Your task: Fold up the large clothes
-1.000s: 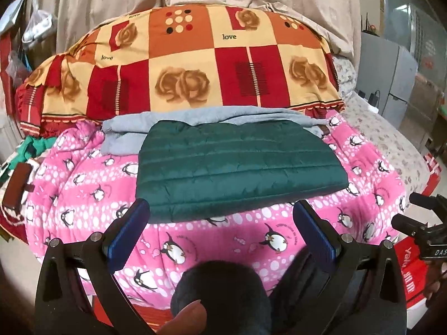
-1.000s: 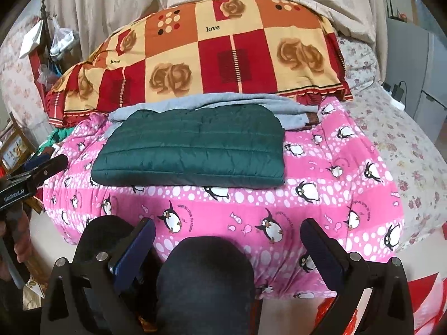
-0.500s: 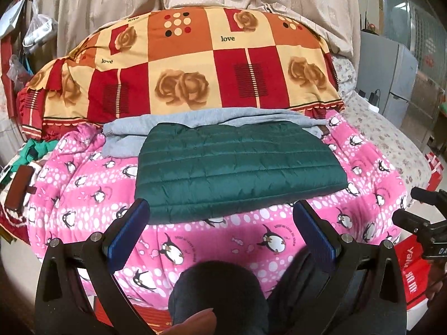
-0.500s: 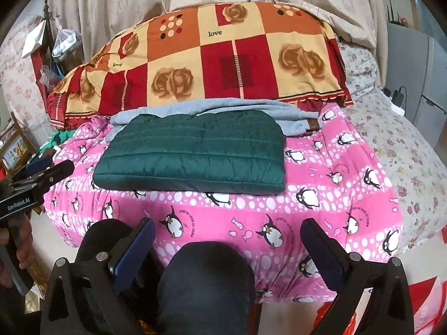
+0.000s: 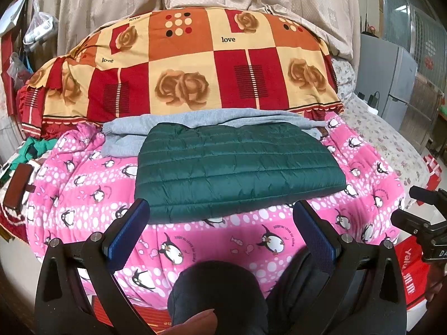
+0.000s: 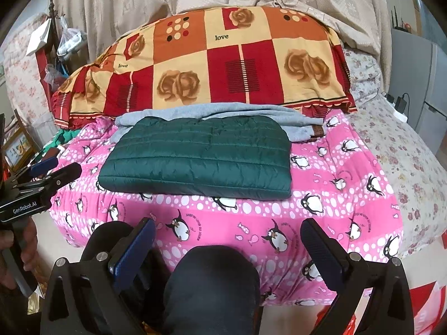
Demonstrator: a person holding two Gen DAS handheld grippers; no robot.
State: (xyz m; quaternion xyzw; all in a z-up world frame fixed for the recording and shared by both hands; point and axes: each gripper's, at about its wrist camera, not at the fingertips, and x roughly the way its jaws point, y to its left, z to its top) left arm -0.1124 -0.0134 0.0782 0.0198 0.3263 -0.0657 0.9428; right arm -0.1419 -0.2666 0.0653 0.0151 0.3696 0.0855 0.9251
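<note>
A dark green quilted jacket (image 5: 234, 164) lies folded into a flat rectangle on the pink penguin blanket (image 5: 212, 240); it also shows in the right wrist view (image 6: 201, 156). A folded grey garment (image 5: 125, 136) lies under and behind it. My left gripper (image 5: 220, 226) is open and empty, held back from the jacket's near edge. My right gripper (image 6: 227, 247) is open and empty, further back over the blanket's front edge. Each gripper shows at the side of the other's view: the right one (image 5: 419, 217), the left one (image 6: 42, 181).
A red, orange and cream rose-patterned quilt (image 5: 190, 69) is piled behind the clothes. A floral sheet (image 6: 399, 150) covers the bed to the right. A dark knee (image 6: 212, 284) is below the grippers. Clutter and bags (image 5: 25, 150) sit at the left; grey cabinets (image 5: 391, 83) stand at the right.
Both grippers have drifted slightly, so the view has shifted a little. The jacket and grey garment have not moved. Both grippers stay open.
</note>
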